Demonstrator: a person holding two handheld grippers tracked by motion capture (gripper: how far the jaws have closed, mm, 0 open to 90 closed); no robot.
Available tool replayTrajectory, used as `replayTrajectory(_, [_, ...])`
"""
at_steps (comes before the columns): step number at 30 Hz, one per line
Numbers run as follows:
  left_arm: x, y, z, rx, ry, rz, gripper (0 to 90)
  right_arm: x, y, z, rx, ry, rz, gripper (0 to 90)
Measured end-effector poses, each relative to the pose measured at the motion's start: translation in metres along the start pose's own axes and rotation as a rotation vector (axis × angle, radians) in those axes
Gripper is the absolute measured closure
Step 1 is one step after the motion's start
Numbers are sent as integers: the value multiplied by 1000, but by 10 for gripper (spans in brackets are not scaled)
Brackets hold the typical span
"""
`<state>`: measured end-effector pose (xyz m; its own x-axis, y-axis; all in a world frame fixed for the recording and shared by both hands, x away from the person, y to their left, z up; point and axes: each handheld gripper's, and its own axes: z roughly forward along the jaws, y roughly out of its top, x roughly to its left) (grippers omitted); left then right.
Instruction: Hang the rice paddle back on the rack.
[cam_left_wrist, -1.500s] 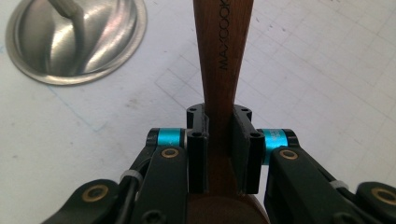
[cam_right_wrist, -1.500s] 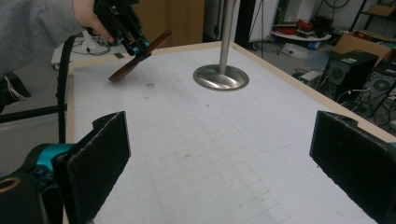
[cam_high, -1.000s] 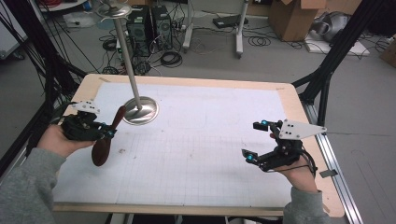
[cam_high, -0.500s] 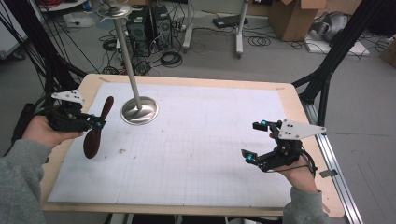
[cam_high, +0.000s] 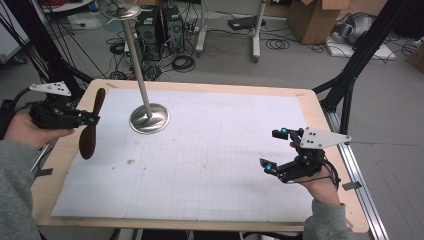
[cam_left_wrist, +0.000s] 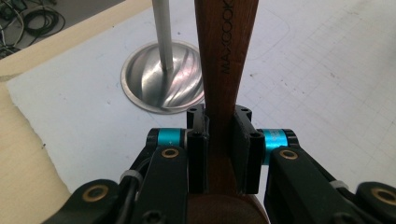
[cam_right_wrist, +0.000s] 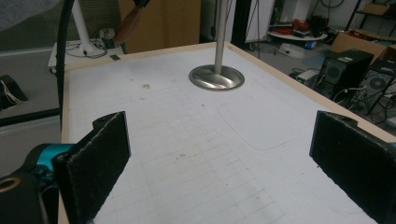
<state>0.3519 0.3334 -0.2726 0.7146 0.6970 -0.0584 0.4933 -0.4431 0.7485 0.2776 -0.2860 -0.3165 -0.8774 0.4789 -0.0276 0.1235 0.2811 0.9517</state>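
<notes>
1. High view: left gripper (cam_high: 87, 120) clamps a wooden spoon (cam_high: 91, 131) above the table's (cam_high: 240, 90) left edge; right gripper (cam_high: 274, 150) gapes empty.
2. Left gripper view: pads (cam_left_wrist: 198, 149) pinch the handle near the stand (cam_left_wrist: 161, 74).
3. Right gripper view: jaws wide apart over paper (cam_right_wrist: 210, 140).

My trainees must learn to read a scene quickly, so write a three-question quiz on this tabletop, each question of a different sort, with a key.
1. True or false: the left gripper is shut on the wooden spoon.
2. Which choice fits the right gripper? A) open with nothing between its jaws; B) shut on a cloth; C) shut on the pole.
3. What does the metal stand rest on?

Key
1. True: in the left gripper view the pads clamp the spoon's handle.
2. A: its pads stand wide apart above the sheet.
3. On the white gridded sheet that covers the wooden table.
</notes>
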Motion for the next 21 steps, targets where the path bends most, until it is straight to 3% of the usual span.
replayTrajectory(13, [18,22,-21,-48,-10,-9,776,-2,-1,-2,-3,-15,2,38])
replayTrajectory(21, [28,36,-26,-66,-35,22,776,-2,-2,0,8,-25,3,39])
